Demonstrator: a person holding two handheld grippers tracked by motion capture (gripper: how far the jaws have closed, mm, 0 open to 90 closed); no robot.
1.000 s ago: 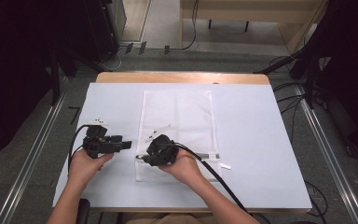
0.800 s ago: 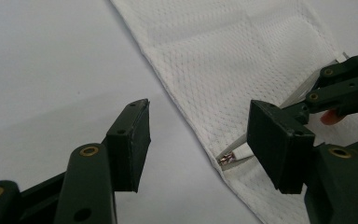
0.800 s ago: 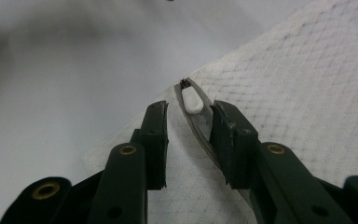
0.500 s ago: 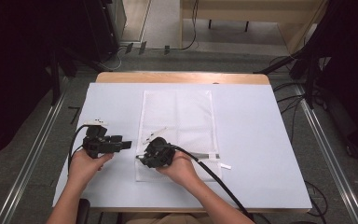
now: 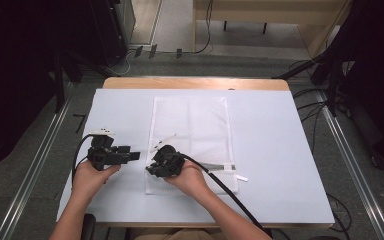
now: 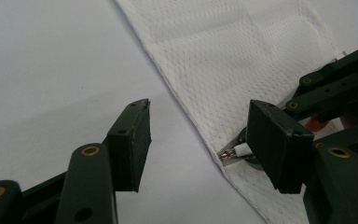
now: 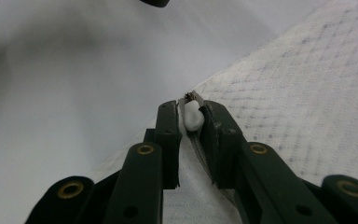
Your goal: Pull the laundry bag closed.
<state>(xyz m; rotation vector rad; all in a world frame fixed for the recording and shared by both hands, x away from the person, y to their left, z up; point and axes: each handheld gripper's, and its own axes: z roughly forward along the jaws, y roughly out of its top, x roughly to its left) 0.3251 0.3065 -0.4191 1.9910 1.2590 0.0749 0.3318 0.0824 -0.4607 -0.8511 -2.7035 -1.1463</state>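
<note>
On the table [image 5: 280,150], covered in white, a white mesh bag [image 5: 200,125] lies flat, its long side running from 12 to 6 o'clock in the high view. A grey zipper [image 5: 220,167] crosses the bag near its near end, from about 9 toward 3 o'clock.

The right gripper [image 5: 156,166] sits at the bag's near left edge, held in the right hand [image 5: 187,176], its cable trailing off toward 5 o'clock. In the right gripper view its jaws are pressed together on the zipper pull [image 7: 193,116], a small white tab with a metal tip, with the zipper tape running back between the jaws toward 6 o'clock. The left gripper view shows the same pull [image 6: 235,151] at the bag's edge [image 6: 242,60], with the right gripper's black linkage at 3 o'clock.

The left gripper [image 5: 136,155] rests on the bare table cover just beside the bag, at 9 o'clock of the right gripper, held in the left hand [image 5: 92,175] and pointing toward 3 o'clock. Its jaws stand wide apart with nothing between them; one jaw hangs over the bare table cover, the other over the bag's edge near the pull.

Two small white strips [image 5: 164,141] lie on the bag at 12 o'clock of the right gripper, and another small white piece [image 5: 241,178] lies at the bag's right edge, just past the zipper's end.
</note>
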